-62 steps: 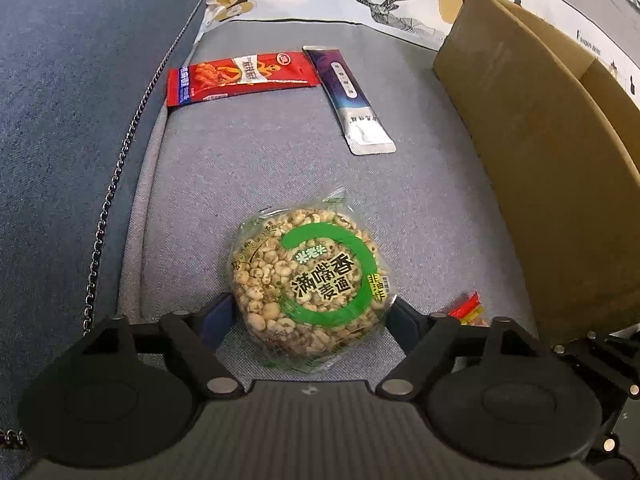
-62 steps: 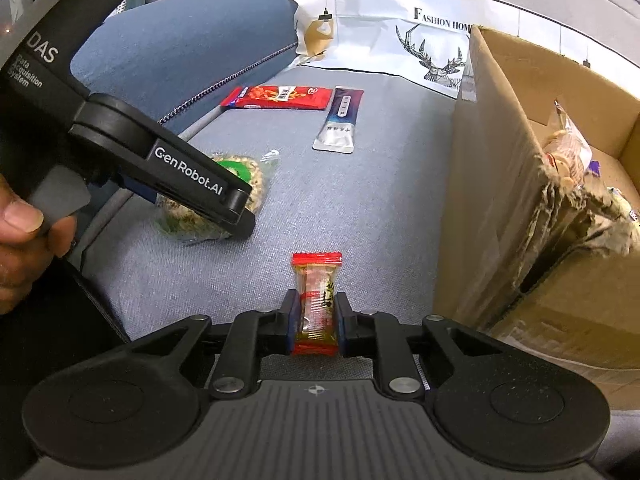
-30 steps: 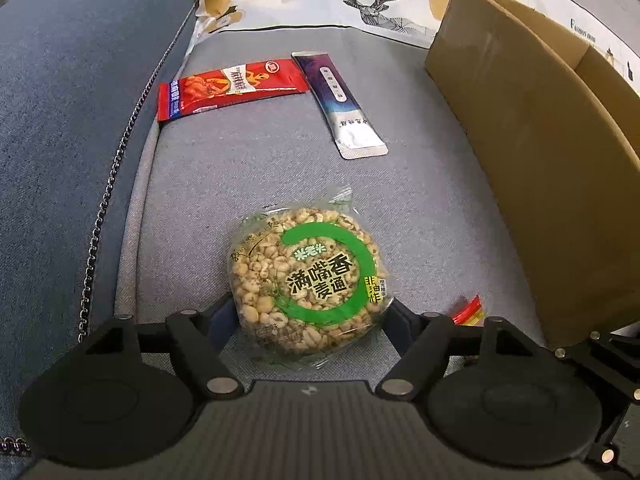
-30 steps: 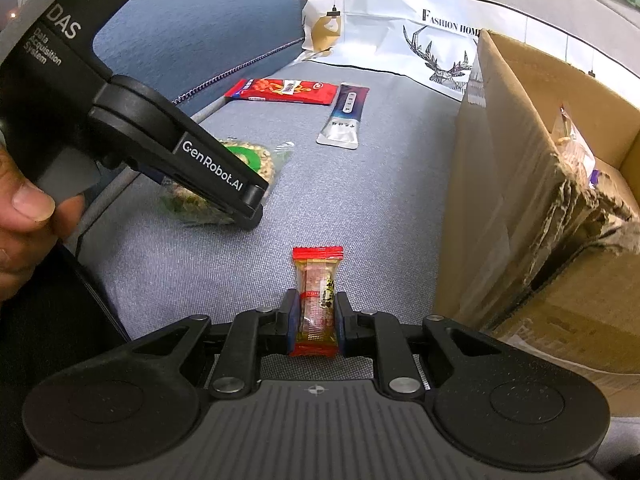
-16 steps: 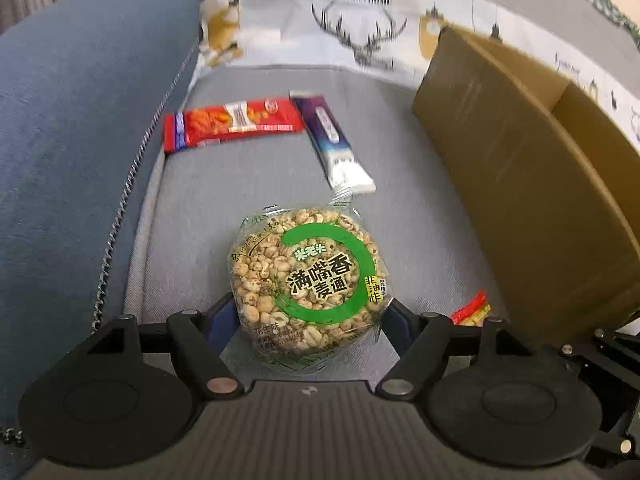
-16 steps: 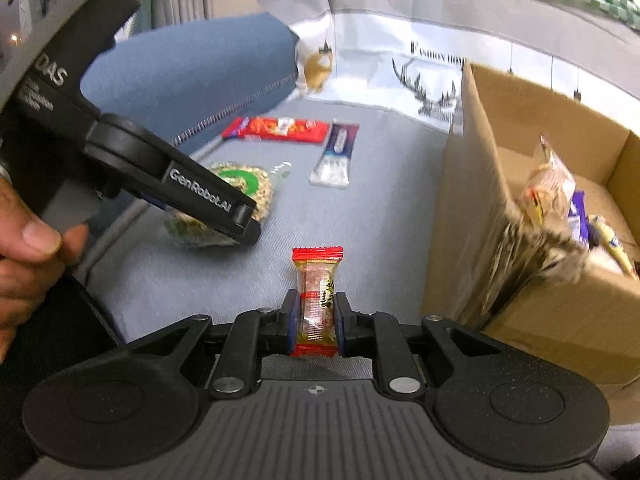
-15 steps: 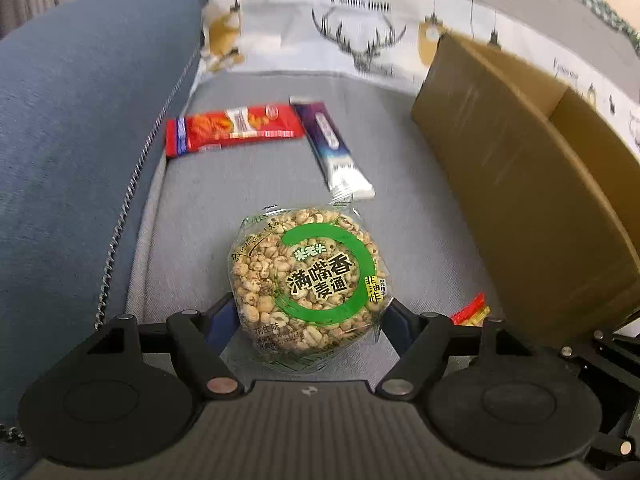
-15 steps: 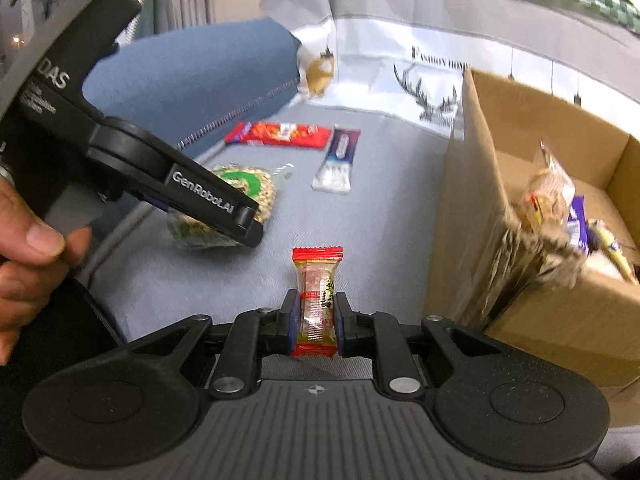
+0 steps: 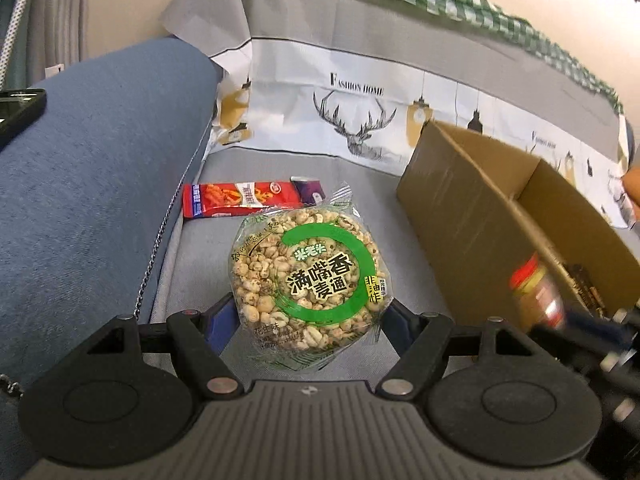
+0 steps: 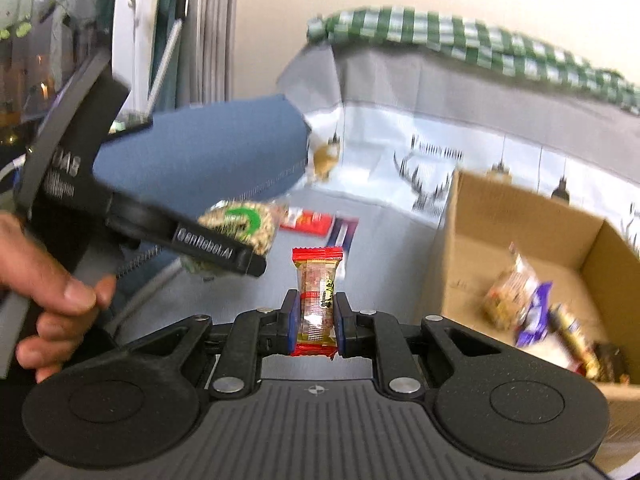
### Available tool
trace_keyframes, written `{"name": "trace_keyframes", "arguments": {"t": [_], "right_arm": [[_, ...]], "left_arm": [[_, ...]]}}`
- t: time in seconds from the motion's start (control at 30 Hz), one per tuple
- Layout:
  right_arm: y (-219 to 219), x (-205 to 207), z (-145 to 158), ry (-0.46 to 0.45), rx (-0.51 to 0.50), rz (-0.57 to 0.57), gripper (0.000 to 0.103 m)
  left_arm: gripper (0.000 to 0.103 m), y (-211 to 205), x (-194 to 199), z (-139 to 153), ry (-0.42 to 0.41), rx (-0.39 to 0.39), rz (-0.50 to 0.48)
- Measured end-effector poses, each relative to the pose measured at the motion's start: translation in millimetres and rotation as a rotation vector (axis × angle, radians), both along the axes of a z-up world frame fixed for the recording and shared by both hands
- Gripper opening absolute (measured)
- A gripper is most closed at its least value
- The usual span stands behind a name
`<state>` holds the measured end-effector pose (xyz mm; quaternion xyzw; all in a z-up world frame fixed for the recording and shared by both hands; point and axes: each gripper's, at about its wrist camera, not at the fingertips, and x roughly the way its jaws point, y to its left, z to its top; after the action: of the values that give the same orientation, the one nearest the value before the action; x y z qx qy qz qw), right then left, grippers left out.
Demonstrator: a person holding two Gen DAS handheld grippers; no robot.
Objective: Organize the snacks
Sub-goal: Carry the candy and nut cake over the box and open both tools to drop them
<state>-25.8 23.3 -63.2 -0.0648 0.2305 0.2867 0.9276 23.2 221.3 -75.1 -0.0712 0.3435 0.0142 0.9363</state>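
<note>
My left gripper (image 9: 306, 312) is shut on a round puffed-grain snack pack with a green ring label (image 9: 308, 276) and holds it above the grey sofa seat. It also shows in the right wrist view (image 10: 240, 226). My right gripper (image 10: 316, 312) is shut on a small red-ended candy bar (image 10: 317, 300), lifted beside the open cardboard box (image 10: 516, 216). That candy bar shows blurred in the left wrist view (image 9: 538, 296), next to the box (image 9: 472, 208). A red snack packet (image 9: 236, 199) and a purple packet (image 9: 308, 192) lie on the seat behind.
The box holds several wrapped snacks (image 10: 536, 312). A blue sofa armrest (image 9: 88, 168) rises on the left, with a dark phone (image 9: 16, 114) on it. A deer-print cloth (image 9: 360, 120) covers the backrest.
Both grippers have lifted their snacks well off the sofa seat. The views now look higher, over the box rim and up the backrest.
</note>
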Motion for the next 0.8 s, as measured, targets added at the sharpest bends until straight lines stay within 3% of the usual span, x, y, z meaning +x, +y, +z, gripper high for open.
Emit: {"name": "trace_keyframes", "arguments": {"t": [0.27,0.4,0.53,0.73,0.8], "right_arm": [[-53.5,8.7,56.3,-0.122,0.093,-0.051,0.018],[-94.9,22.9,73.4,-0.172,0.084,-0.101,0.018],[-134.5,44.2,63.0,-0.174,0.045,-0.183,0.018],[-174.0,63.1,27.3,-0.073,0.147,-0.320,0.018],[-172.7,63.5,25.4,-0.095,0.139,-0.321,0.018]], "left_arm": [[0.079,-1.5,-6.8,6.0,-0.028,-0.009,-0.010],[0.079,-4.2,-5.1,4.9,-0.031,0.004,-0.022],[0.079,-7.8,-4.6,5.4,-0.038,0.021,-0.028],[0.079,-9.3,-10.6,6.8,-0.035,-0.035,-0.012],[0.079,-16.5,-14.5,8.4,-0.036,-0.020,-0.017]]}}
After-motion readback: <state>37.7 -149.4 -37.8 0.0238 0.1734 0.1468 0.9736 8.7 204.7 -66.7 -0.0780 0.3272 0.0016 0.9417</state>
